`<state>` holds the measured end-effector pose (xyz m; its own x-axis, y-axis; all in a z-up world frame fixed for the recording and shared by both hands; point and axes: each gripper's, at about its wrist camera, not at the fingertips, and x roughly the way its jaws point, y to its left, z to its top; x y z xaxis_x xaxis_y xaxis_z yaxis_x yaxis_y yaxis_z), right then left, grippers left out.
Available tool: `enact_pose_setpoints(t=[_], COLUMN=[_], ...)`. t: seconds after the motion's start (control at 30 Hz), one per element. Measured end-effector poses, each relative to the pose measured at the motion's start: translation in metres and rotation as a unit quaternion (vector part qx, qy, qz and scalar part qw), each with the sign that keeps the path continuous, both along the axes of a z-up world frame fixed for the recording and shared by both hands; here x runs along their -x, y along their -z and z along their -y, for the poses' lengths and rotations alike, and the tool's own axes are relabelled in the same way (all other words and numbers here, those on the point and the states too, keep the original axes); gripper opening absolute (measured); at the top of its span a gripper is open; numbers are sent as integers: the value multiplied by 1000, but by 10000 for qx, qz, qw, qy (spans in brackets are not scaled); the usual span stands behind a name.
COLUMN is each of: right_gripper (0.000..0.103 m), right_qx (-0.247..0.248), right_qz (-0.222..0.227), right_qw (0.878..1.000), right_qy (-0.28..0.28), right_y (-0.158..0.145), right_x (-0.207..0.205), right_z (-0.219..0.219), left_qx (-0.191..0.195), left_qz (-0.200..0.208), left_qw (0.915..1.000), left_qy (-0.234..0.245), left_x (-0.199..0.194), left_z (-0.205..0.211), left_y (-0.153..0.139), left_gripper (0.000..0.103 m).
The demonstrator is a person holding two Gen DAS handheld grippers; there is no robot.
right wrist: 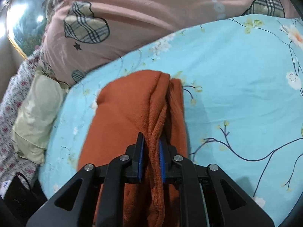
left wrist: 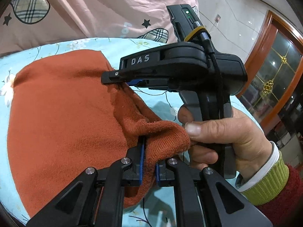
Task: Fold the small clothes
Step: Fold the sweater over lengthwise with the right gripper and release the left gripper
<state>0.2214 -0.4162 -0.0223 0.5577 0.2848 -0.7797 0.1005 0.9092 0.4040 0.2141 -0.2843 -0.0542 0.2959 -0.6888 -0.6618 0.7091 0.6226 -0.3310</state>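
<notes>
L gripper [left wrist: 149, 162] is closed down on a bunched ribbed edge of the orange knit garment [left wrist: 62, 113], cloth pinched between the blue pads; R gripper [right wrist: 151, 158] is likewise clamped on a gathered fold of the same piece, pads nearly together w/ fabric between; in the L view the R gripper's tip bites the edge farther up, R hand [left wrist: 223, 136] on its handle. Garment lies mostly flat on the light-blue floral sheet [right wrist: 236, 79], pink duvet [right wrist: 151, 15] behind. Judging by this, a fold is under way: lift both pinches level, carry the edge across w/o stretching the knit; keep grips even so the crease runs straight; release only once the layer lies flat, else it'll bunch.
</notes>
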Motion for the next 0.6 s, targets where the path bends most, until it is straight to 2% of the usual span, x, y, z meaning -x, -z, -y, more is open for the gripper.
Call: enact_pose_setpoints(t=[0.13, 0.27, 0.3, 0.33, 0.37, 0.4, 0.43, 0.53, 0.6], right_gripper=[15, 23, 32, 50, 63, 87, 94, 94, 94], right_qx=[-152, -97, 47, 164, 233, 239, 236, 267, 262], right_qz=[-138, -68, -55, -28, 30, 67, 145, 224, 41], right_qw=[9997, 9996, 9995, 9993, 9991, 9991, 9991, 9993, 9996], right_qy=[162, 274, 310, 332, 356, 357, 334, 93, -17], right_y=[17, 8, 3, -2, -9, -12, -17, -21, -14], right_x=[5, 16, 19, 22, 28, 30, 36, 47, 48], right_z=[9, 9, 8, 7, 6, 5, 4, -2, -5], left_qx=[-165, -218, -177, -145, -111, -88, -62, 19, 34], left_qz=[-62, -144, -184, -216, -269, -286, -286, -256, -270], left_qw=[9998, 9996, 9996, 9995, 9994, 9994, 9995, 9996, 9983], left_qy=[74, 126, 150, 172, 171, 145, 127, -153, -516], left_x=[16, 21, 22, 22, 23, 24, 27, 29, 22], left_z=[12, 11, 6, 3, -5, -13, -17, -56, -89], left_y=[11, 15, 13, 11, 7, 5, 4, -1, -2], left_gripper=[9, 15, 19, 27, 31, 40, 49, 69, 72])
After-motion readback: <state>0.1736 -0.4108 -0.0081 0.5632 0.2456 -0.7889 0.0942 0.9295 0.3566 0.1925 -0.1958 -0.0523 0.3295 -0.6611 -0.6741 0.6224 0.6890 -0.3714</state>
